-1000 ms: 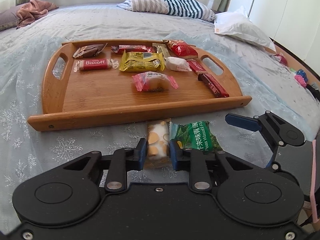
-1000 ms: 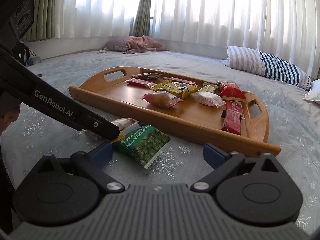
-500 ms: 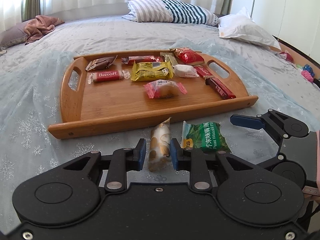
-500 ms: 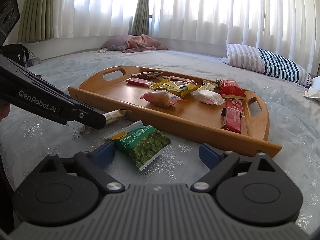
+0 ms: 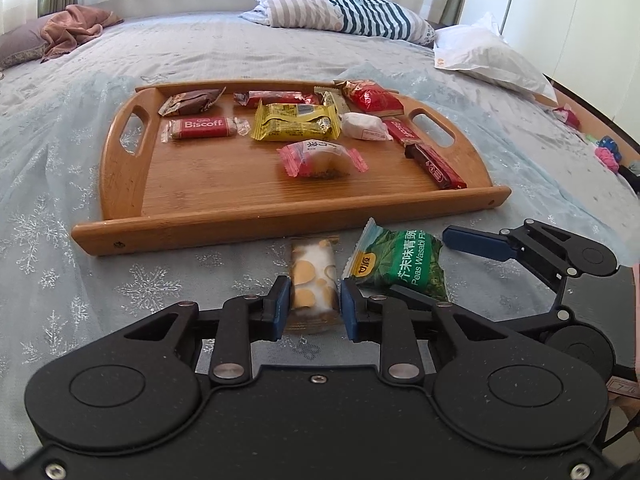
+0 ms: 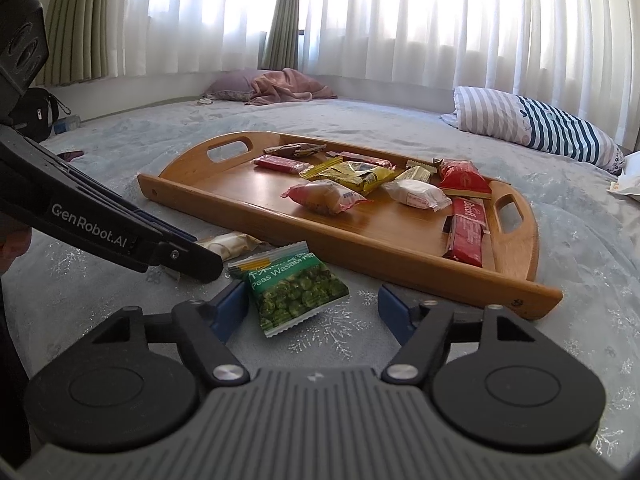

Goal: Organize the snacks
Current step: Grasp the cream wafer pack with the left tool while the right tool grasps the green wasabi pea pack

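left wrist view: left gripper [image 5: 313,306] clamps the spotted snack [image 5: 314,276], short of the tray [image 5: 280,224] ahead; right gripper [image 6: 312,307] is closing around the pea packet [image 6: 294,290], pads not yet pressing. next, i judge: lift both onto the tray.

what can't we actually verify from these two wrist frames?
- Left wrist view: the near end of the orange-spotted snack in the left gripper is hidden by the gripper body.
- Right wrist view: that grip is hidden behind the left gripper's finger.
- Left wrist view: only one blue pad of the closing right gripper shows; whether it touches the wasabi peas packet is unclear.
- Right wrist view: the Biscoff bar's label is too small.
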`<state>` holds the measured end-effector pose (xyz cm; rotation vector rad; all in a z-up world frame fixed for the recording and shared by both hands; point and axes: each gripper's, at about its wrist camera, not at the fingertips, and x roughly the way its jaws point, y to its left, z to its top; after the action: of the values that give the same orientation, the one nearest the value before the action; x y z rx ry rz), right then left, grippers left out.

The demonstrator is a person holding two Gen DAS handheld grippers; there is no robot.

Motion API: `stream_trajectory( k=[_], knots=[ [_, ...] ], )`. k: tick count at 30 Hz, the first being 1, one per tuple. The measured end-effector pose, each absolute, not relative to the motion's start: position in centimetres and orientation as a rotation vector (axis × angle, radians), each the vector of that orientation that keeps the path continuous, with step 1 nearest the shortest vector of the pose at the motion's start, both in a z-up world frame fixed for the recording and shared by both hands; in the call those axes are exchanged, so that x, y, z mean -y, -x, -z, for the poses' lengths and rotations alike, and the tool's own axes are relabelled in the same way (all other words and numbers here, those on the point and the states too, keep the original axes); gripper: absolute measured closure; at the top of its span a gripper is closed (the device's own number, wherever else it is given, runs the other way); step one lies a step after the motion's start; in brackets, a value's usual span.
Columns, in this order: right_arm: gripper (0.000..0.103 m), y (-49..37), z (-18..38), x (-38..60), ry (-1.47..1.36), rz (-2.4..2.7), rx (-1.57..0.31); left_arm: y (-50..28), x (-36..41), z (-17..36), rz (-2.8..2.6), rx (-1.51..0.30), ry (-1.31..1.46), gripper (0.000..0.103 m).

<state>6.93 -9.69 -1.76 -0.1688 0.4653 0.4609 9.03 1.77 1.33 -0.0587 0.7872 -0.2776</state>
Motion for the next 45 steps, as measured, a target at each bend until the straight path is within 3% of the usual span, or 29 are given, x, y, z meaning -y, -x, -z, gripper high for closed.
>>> stream_trajectory(
  k=[15, 22, 27, 34, 39, 45],
  knots=[
    [0.043, -6.1, 0.8, 9.5, 0.119, -0.524, -0.508, -8.4, -2.3, -1.7, 0.267, -0.786, 0.062, 0.079],
    [0.042, -5.0, 0.5, 8.6, 0.163, -0.567, -0.519, -7.8, -3.0, -2.1, 0.244, -0.773, 0.049, 0.079],
    [0.032, -5.0, -0.1, 8.0, 0.182, -0.528, -0.49, -7.7, -3.5, -2.0, 0.235, -0.772, 0.052, 0.079],
    [0.03, -6.4, 0.0, 6.8, 0.16, -0.492, -0.513, -8.1, -3.6, -1.5, 0.232, -0.78, 0.069, 0.078],
    [0.049, -6.6, 0.3, 5.9, 0.158, -0.461, -0.528, -8.4, -3.5, -1.4, 0.235, -0.778, 0.073, 0.078],
    [0.053, -6.5, 0.7, 5.6, 0.131, -0.42, -0.535, -8.5, -3.4, -1.1, 0.226, -0.773, 0.087, 0.078]
  ],
)
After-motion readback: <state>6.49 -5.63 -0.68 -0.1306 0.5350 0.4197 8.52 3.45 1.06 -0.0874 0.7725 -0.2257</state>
